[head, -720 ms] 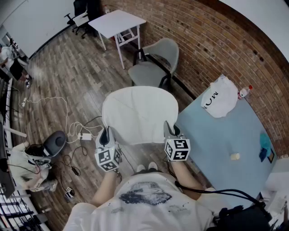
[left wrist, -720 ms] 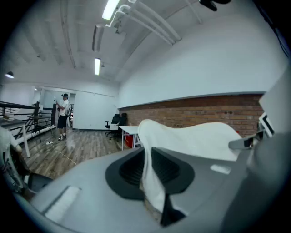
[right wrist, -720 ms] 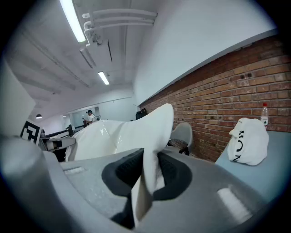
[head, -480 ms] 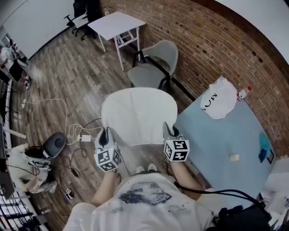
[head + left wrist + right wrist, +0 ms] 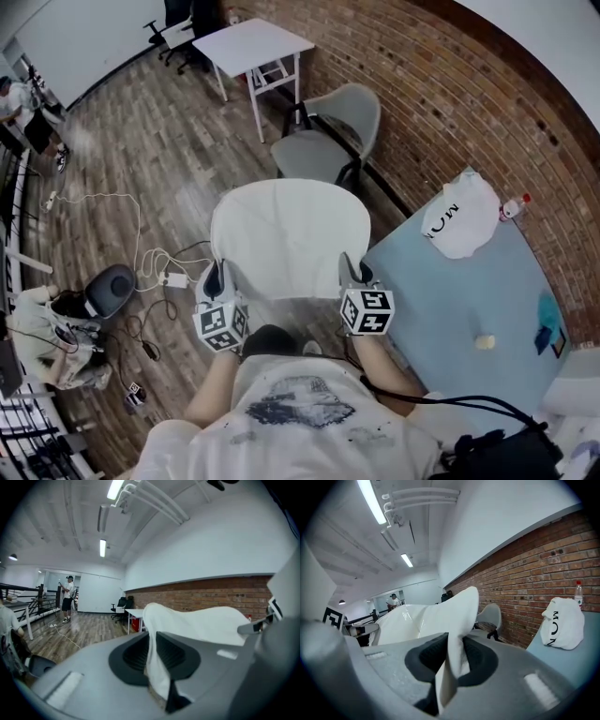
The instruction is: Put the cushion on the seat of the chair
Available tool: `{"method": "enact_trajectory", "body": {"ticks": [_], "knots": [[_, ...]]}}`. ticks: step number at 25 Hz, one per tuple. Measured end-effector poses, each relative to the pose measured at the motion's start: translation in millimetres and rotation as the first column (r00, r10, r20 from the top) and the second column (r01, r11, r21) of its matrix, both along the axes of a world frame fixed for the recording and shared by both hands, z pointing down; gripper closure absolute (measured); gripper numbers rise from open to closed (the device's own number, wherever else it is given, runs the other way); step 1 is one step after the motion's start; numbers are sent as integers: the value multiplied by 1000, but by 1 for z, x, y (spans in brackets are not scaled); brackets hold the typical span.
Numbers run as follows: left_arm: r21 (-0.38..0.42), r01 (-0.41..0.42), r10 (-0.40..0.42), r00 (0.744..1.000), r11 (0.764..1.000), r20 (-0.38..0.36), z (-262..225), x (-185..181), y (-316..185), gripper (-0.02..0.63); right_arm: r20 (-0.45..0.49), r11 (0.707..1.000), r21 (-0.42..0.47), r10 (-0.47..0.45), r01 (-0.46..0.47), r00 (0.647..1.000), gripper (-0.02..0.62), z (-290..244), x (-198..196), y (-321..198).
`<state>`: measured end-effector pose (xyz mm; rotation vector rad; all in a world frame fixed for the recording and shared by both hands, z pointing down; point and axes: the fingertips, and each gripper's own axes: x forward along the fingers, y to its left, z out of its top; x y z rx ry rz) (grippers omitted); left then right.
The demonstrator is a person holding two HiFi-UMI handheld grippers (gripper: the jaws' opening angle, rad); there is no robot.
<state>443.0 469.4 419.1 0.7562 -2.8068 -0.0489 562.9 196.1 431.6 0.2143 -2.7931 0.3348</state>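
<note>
**White flat fabric cushion — in carry, not yet on seat**

Held roughly level in the air by its near edge. L claw & R claw each clamped on the thin hem. Grey shell chair ahead, seat bare, well apart from cushion. Risks: shallow hem grip, so cushion may slip or sag; light-blue table corner near on R, could snag.

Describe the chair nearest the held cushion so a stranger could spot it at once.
Follow the brick wall; at its foot, between the white table and the pale blue table, stands the grey chair. It has a rounded grey shell seat on a dark frame and is empty, unlike the black office chairs further back beyond the white table.
</note>
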Motion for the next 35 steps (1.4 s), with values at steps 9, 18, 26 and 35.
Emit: {"method": "enact_trajectory", "body": {"ticks": [9, 18, 26, 35], "knots": [[18, -17, 17, 1000, 1000, -24, 16, -78, 0, 566, -28, 1000, 1, 5, -5, 1000, 549, 13, -77, 2], [20, -99, 100, 994, 995, -40, 19, -249, 11, 566, -45, 997, 4, 80, -79, 996, 549, 17, -226, 24], [14, -173, 174, 984, 985, -42, 15, -388, 28, 566, -48, 988, -7, 155, -155, 987, 549, 14, -346, 53], [22, -251, 252, 966, 968, -53, 20, -459, 15, 566, -52, 972, 2, 234, -234, 971, 549, 16, -397, 52]]}}
